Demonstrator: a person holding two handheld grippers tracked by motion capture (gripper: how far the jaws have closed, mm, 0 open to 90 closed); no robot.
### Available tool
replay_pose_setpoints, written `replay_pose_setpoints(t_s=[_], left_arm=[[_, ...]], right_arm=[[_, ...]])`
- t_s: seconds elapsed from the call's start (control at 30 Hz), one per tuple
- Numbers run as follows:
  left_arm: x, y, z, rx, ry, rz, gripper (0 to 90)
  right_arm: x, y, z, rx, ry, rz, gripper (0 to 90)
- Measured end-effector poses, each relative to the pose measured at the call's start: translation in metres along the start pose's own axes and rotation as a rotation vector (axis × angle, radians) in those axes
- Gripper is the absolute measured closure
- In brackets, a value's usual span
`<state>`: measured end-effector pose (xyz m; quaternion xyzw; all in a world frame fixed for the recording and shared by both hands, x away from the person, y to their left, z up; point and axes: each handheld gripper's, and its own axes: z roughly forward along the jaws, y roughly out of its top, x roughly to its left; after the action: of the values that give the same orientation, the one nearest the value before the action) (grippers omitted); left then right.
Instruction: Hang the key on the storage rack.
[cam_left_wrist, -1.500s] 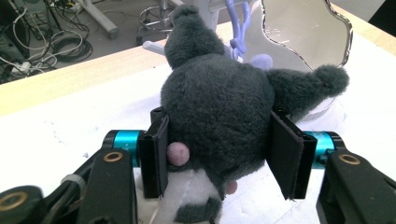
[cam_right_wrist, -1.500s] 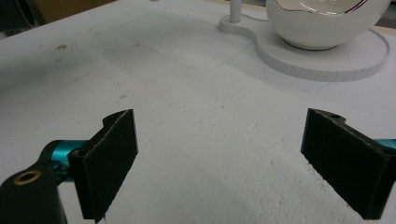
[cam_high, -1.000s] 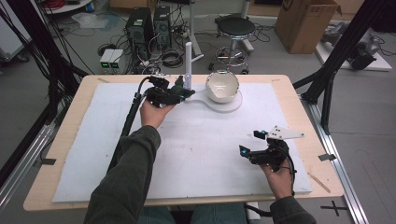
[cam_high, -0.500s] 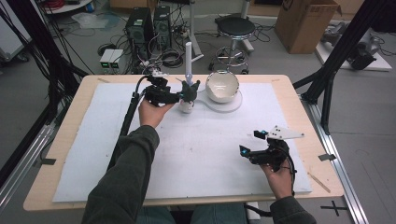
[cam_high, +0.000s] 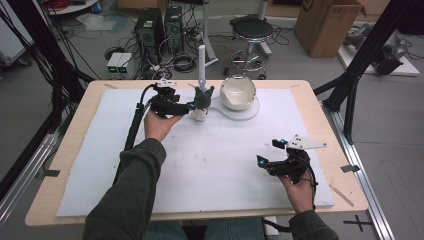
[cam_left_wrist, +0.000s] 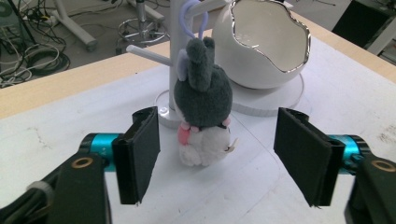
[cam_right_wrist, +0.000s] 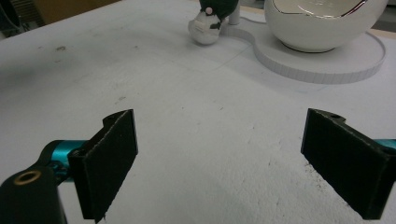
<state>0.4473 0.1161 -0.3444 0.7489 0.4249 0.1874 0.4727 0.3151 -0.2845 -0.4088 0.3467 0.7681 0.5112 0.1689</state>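
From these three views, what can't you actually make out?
- Plush toy face: it points away in the left gripper view; the frame's top edge crops it in the right gripper view.
- Purple loop's hold on the white stand: cut off at the top edge.
- Inside the bowl: too small from the high view.

**Greys, whites and black at the table**

The plush toy (cam_left_wrist: 203, 100) is dark grey above and white below, with a pink patch at its front and a pale lilac loop on top. It hangs beside a white peg stand (cam_high: 202, 62). To its right, the egg-shaped bowl (cam_left_wrist: 262, 44) is glossy white with a silver rim, on a white base plate (cam_right_wrist: 322, 60). The mat (cam_high: 210, 150) is white with faint dark specks; the table (cam_high: 65, 125) edge is pale wood. Both the left gripper (cam_left_wrist: 219, 154) and right gripper (cam_right_wrist: 219, 163) have black jaws on turquoise mounts. The sleeve (cam_high: 132, 200) is olive green.
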Motion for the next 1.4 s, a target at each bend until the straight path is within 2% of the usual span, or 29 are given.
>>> replay_pose_setpoints(t_s=[0.1,0.27,0.4,0.7,1.4], left_arm=[[-0.003,0.002,-0.004,-0.027,-0.014,0.003,30.8],[-0.004,0.003,-0.011,-0.044,-0.023,0.026,28.9],[-0.006,0.002,-0.017,-0.063,-0.031,0.022,28.4],[-0.006,-0.005,-0.030,-0.076,-0.032,0.032,27.4],[-0.002,-0.024,-0.052,-0.059,-0.048,0.058,25.0]], right_arm=[[-0.001,0.000,0.000,-0.006,-0.004,-0.005,10.3],[-0.001,0.000,0.000,-0.002,-0.006,0.002,10.3],[-0.001,0.000,-0.001,-0.006,-0.005,-0.002,10.3],[-0.001,0.000,0.000,-0.007,-0.006,-0.005,10.3],[0.001,0.000,0.000,0.003,-0.023,-0.006,10.3]])
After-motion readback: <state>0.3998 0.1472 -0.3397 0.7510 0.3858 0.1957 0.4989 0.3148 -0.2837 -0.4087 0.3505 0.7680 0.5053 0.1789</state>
